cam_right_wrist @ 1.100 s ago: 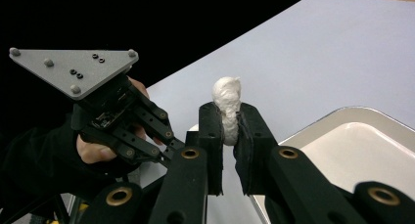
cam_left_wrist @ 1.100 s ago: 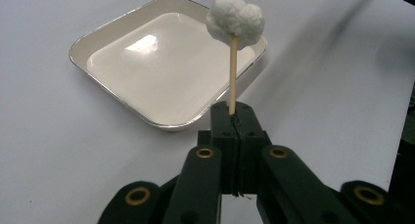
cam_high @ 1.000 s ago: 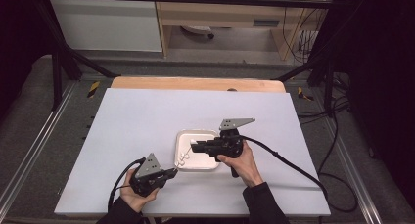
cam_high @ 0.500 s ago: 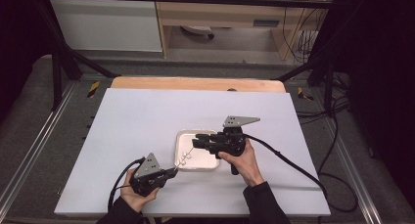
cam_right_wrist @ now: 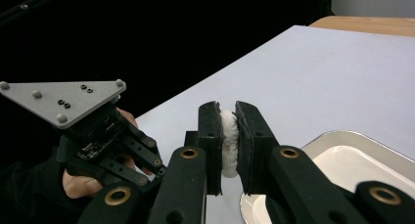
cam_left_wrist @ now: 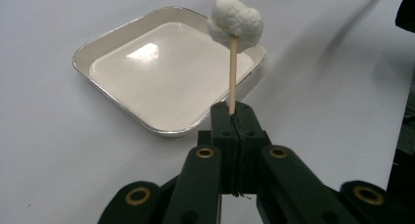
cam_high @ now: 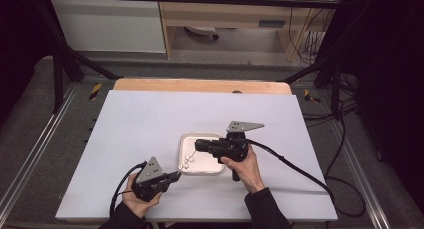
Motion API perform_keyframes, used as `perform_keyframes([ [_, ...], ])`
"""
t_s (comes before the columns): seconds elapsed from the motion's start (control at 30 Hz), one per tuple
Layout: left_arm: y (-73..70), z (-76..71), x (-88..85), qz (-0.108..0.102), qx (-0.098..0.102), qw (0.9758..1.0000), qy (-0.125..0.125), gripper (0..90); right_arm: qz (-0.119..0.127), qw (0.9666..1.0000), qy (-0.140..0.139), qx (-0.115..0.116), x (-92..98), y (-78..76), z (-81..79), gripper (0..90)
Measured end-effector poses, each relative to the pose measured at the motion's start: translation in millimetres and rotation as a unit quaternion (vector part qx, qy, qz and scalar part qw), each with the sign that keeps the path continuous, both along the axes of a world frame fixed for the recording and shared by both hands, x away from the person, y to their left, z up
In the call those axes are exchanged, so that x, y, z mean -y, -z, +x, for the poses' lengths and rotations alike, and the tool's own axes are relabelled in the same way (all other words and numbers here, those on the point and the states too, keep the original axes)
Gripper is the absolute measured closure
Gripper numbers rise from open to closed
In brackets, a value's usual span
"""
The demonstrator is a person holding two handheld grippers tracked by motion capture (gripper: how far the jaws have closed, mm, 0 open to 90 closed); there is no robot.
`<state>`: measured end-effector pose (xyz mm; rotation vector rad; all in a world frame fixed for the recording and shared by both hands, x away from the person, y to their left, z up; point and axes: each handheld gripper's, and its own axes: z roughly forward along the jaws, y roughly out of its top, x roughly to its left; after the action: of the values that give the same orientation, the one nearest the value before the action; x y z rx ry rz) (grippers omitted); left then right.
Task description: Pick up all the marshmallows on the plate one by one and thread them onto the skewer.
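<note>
Right gripper [cam_right_wrist: 227,145] squashes a soft marshmallow [cam_right_wrist: 228,141] (featherlight, grip gently); left gripper [cam_left_wrist: 234,131] clamps the stiff skewer [cam_left_wrist: 233,82] low.

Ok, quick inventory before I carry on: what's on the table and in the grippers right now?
Tray: one, white with a silvery rim, mid-table between the grippers.
Skewer: one, light wood, upright in the shut left jaws.
Marshmallows: white; one threaded on the skewer, one squeezed between the right jaws.
Table: one, white top, wooden far edge.
Left gripper: black, shut on the skewer.
Right gripper: black, shut on a marshmallow, over the tray.
</note>
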<state>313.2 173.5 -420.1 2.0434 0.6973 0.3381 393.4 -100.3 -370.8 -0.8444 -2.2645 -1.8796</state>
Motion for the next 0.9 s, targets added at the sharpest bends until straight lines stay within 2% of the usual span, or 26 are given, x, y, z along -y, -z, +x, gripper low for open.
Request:
perform_keyframes([
  [0.27,0.3,-1.2,3.7,0.006,0.002,1.0,0.004,89.0,0.018,0.9998,-0.007,-0.001,-3.2,3.2,-2.1,81.9],
  [0.8,-1.7,-1.0,2.9,-0.001,0.0,1.0,0.0,89.0,0.007,0.9999,-0.015,-0.001,-6.6,8.6,-5.0,81.9],
  [0.9,-1.8,-0.4,3.6,0.003,0.001,1.0,0.0,89.0,0.005,0.9998,-0.017,-0.002,-6.7,8.3,-5.3,81.8],
])
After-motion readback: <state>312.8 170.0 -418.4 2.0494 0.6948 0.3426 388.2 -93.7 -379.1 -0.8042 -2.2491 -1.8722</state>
